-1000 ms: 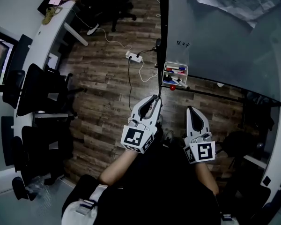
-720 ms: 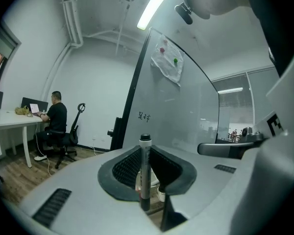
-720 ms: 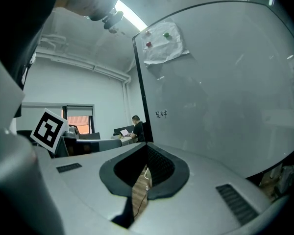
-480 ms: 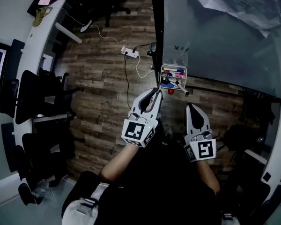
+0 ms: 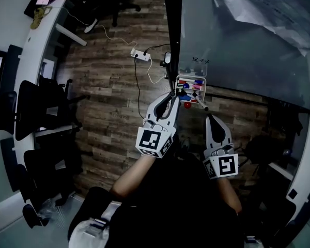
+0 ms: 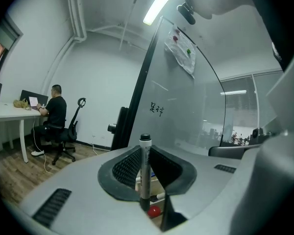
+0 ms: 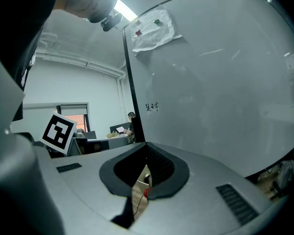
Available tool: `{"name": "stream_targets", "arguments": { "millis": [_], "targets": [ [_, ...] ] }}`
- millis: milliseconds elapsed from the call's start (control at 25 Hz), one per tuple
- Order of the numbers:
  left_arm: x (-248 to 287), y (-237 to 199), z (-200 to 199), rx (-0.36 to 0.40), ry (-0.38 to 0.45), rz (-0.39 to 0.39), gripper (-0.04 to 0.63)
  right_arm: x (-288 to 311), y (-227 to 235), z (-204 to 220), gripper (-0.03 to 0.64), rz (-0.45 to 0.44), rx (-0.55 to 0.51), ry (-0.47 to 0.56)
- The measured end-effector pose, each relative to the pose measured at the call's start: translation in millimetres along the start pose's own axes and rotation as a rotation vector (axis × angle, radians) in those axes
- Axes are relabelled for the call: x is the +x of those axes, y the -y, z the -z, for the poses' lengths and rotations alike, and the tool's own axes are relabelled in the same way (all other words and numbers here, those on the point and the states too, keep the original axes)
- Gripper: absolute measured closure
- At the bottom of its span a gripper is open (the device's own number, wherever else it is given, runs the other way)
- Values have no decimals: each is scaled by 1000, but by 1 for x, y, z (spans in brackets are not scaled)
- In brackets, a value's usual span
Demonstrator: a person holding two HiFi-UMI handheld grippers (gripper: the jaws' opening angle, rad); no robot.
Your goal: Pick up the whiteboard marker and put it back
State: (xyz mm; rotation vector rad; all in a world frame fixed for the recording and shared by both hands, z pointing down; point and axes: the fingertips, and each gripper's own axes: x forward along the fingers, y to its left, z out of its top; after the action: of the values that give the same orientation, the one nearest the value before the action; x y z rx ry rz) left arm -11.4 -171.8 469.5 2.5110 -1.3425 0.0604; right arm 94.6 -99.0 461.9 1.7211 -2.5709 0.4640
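One item in play: the whiteboard marker (image 6: 145, 166) is pinched mid-barrel between the pads of the left gripper (image 5: 171, 97). It stands upright across the jaws, with its dark end above them and its other end poking out below. The mid-barrel grip probably keeps both ends free, so either one can be lowered first.

The pick-up looks done and the put-back is not. The holder tray (image 5: 191, 77) hangs on the whiteboard (image 5: 237, 50) just ahead of the left jaws' tips and a little to their right. It already holds other markers (image 5: 192, 81), which lie flat. The held marker likely needs tilting to match them before the jaws let go.

A red ball (image 6: 154, 211) shows just under the left jaws, beside the tray's lower edge. It could get knocked on the way in.

The right gripper (image 5: 211, 120) has its jaws pressed together on nothing, and only a sliver of the tray shows through the slit. It sits beside the left gripper, well short of the tray. It looks parked there to stay clear of the tray, and this step needs no second grip.
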Motion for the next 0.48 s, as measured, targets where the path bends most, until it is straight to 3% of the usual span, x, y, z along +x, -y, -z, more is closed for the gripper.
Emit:
{"name": "stream_targets", "arguments": {
  "millis": [480],
  "targets": [
    [19, -10, 13, -28, -6, -3, 527, 14, 0, 4, 603, -4, 15, -25]
  ]
}}
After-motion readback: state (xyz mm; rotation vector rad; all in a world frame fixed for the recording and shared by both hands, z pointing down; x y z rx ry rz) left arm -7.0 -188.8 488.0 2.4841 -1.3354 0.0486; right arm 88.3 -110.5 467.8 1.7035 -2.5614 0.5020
